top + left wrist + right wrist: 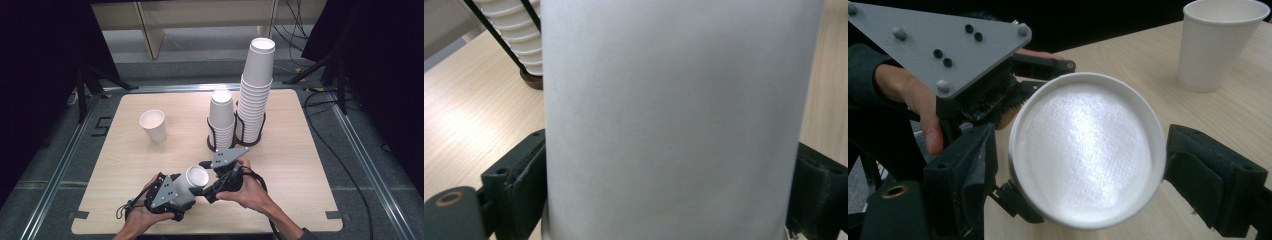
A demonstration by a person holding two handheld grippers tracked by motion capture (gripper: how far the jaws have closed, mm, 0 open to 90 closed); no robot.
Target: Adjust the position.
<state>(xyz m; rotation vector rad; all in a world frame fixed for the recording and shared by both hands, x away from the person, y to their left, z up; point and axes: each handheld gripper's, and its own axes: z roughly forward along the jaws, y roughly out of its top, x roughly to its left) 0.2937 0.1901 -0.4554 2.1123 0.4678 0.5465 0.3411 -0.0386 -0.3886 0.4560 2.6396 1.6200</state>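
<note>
Presently on hand, with hazards noted per item:

1. Paper cup (pixel 195 178). Lies tipped between my two grippers, above the near edge of the table (pixel 300 200), mouth turned toward my right hand. Thin wall, easily dented.

2. Left gripper (pixel 186 189). Clamped on the cup's body; in the left gripper view a jaw sits tight against each side of the white wall. Hazard: squeeze harder and the wall will likely buckle or go oval. Ease off too far and the smooth paper could slide out.

3. Right gripper (pixel 206 181). Jaws stand either side of the cup's rim in the right gripper view. I cannot tell whether the pads bear on the rim or merely flank it. Hazard: if both grippers hold and I move my hands apart or twist them unevenly, the rim may crease or the cup tear from one grip. If neither holds firmly, it drops to the table and rolls.

4. Short stack of cups (pixel 221 117) and tall stack of cups (pixel 256 95). Standing in a black wire holder (pixel 235 145), near, just beyond my hands. Hazard: a careless lift or swing of the right gripper could clip the short stack, and the tall one looks top-heavy.

5. Single upright cup (pixel 153 126). Well apart at the left. Hazard: light and empty, so a trailing cable or a sweep of my left forearm would topple it.
</note>
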